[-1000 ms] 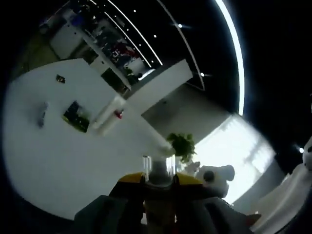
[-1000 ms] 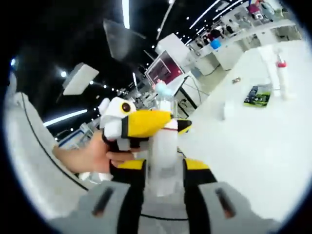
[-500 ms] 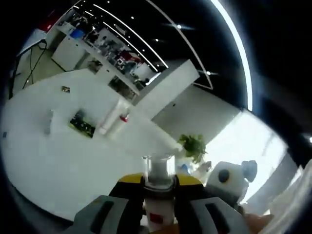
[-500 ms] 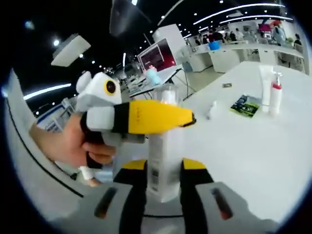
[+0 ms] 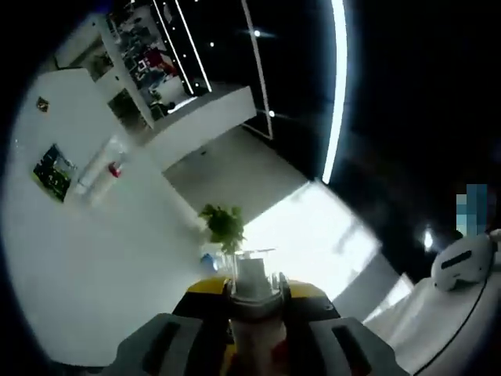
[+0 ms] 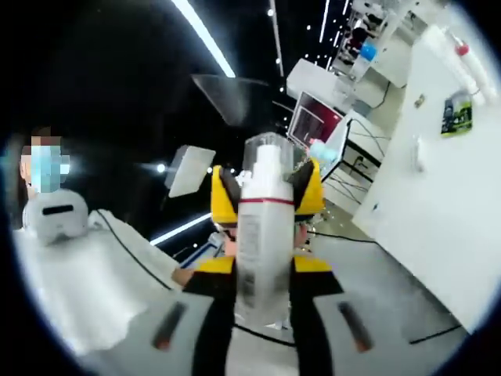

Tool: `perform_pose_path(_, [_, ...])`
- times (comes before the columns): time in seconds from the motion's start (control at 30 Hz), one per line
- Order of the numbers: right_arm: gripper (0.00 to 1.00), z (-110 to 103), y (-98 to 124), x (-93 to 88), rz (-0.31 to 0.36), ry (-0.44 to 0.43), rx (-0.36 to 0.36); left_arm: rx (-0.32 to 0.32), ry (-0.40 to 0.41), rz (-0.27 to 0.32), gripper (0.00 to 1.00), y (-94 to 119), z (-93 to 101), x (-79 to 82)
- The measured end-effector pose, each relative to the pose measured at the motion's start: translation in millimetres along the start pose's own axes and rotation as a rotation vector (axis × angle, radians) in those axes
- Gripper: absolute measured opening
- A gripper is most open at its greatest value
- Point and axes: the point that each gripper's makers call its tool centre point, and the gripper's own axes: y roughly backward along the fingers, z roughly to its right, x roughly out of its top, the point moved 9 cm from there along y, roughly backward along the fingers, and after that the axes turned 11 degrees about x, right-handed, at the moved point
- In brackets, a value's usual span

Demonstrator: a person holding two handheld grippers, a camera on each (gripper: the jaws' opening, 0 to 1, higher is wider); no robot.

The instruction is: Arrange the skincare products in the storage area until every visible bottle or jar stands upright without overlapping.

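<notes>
Since a second ago we've tipped both grippers upward, table sliding aside. Right gripper (image 6: pixel 263 270) and left gripper (image 6: pixel 264 192) clamp one clear-capped bottle (image 6: pixel 263 235); right view shows its label.

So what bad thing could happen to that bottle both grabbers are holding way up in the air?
It could slip and fall. The bottle is pinched by the right gripper low down and by the left gripper near its clear cap, high off the white table, so a loosened squeeze might drop it. If the two pull different ways, the cap might pop off. Lowered carelessly, it could also bump the tubes lying on the table.
</notes>
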Motion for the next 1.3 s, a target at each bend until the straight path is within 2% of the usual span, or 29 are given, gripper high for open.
perform_pose_path(0.03, [0.26,3.5,0.5,1.1,0.006,0.041,-0.033,0.027,-0.044,0.022,0.27,-0.1,-1.6,1.1])
perform_pose_path(0.13, [0.27,11.2,5.1,5.6,0.049,0.058,-0.143,0.122,-0.067,0.069,0.26,3.7,-8.8,5.4])
perform_pose_path(0.17, [0.27,12.9,5.6,7.5,0.035,0.097,-0.192,0.159,-0.110,0.070,0.26,6.0,-12.2,6.9])
perform_pose_path(0.27, [0.29,15.1,4.6,12.7,-0.043,0.212,-0.332,0.255,-0.145,0.077,0.26,9.6,-16.4,9.1])
perform_pose_path(0.33, [0.28,15.9,1.6,13.9,-0.082,0.249,-0.379,0.339,-0.182,0.088,0.26,10.4,-19.1,10.1])
perform_pose_path(0.4, [0.28,16.7,-3.5,14.1,-0.139,0.296,-0.407,0.342,-0.184,0.096,0.26,8.6,-16.0,8.9])
perform_pose_path(0.5, [0.22,16.4,-7.8,14.4,-0.165,0.316,-0.408,0.366,-0.221,0.113,0.26,6.7,-17.4,8.3])
perform_pose_path(0.57, [0.21,16.3,-5.4,15.9,-0.151,0.262,-0.360,0.333,-0.241,0.109,0.26,6.3,-16.2,8.6])
perform_pose_path(0.6, [0.21,15.6,-3.3,18.0,-0.133,0.266,-0.331,0.284,-0.263,0.119,0.27,5.4,-13.0,9.8])
perform_pose_path(0.63, [0.21,12.5,-1.8,19.3,-0.121,0.273,-0.278,0.247,-0.270,0.120,0.27,6.0,-9.6,10.8])
perform_pose_path(0.67, [0.21,7.6,-1.1,19.3,-0.103,0.251,-0.223,0.183,-0.268,0.109,0.26,6.7,-4.7,12.3])
perform_pose_path(0.7, [0.21,5.8,-1.1,19.5,-0.086,0.230,-0.189,0.144,-0.244,0.087,0.26,7.6,-2.4,13.7])
perform_pose_path(0.73, [0.21,5.0,-1.2,19.4,-0.083,0.223,-0.172,0.134,-0.241,0.079,0.26,7.9,-2.1,13.9])
perform_pose_path(0.77, [0.21,3.5,0.3,19.2,-0.092,0.219,-0.146,0.104,-0.233,0.037,0.26,8.2,-1.2,12.1])
perform_pose_path(0.8, [0.21,4.5,1.1,19.9,-0.100,0.231,-0.156,0.103,-0.234,0.001,0.26,8.0,-2.0,9.5])
perform_pose_path(0.87, [0.21,5.3,0.7,20.2,-0.115,0.225,-0.149,0.105,-0.253,-0.023,0.26,8.2,-3.6,6.5])
perform_pose_path(1.0, [0.22,8.7,-3.1,17.1,-0.151,0.236,-0.172,0.127,-0.252,-0.011,0.25,13.8,-5.9,3.6])
perform_pose_path(1.03, [0.23,10.8,-2.4,17.4,-0.160,0.254,-0.203,0.140,-0.276,-0.006,0.24,14.9,-7.2,2.9])
perform_pose_path(1.1, [0.34,11.2,-1.0,17.8,-0.179,0.273,-0.221,0.187,-0.353,-0.016,0.24,18.1,-12.6,1.6])
perform_pose_path(1.17, [0.44,11.4,4.0,21.5,-0.186,0.281,-0.249,0.212,-0.372,-0.034,0.24,23.4,-16.6,-1.2])
perform_pose_path(1.27, [0.42,7.5,10.1,27.0,-0.220,0.324,-0.268,0.229,-0.421,-0.055,0.24,29.3,-20.1,-3.9])
perform_pose_path(1.3, [0.42,1.2,12.7,35.3,-0.231,0.364,-0.275,0.249,-0.484,-0.085,0.24,34.0,-24.1,-7.7])
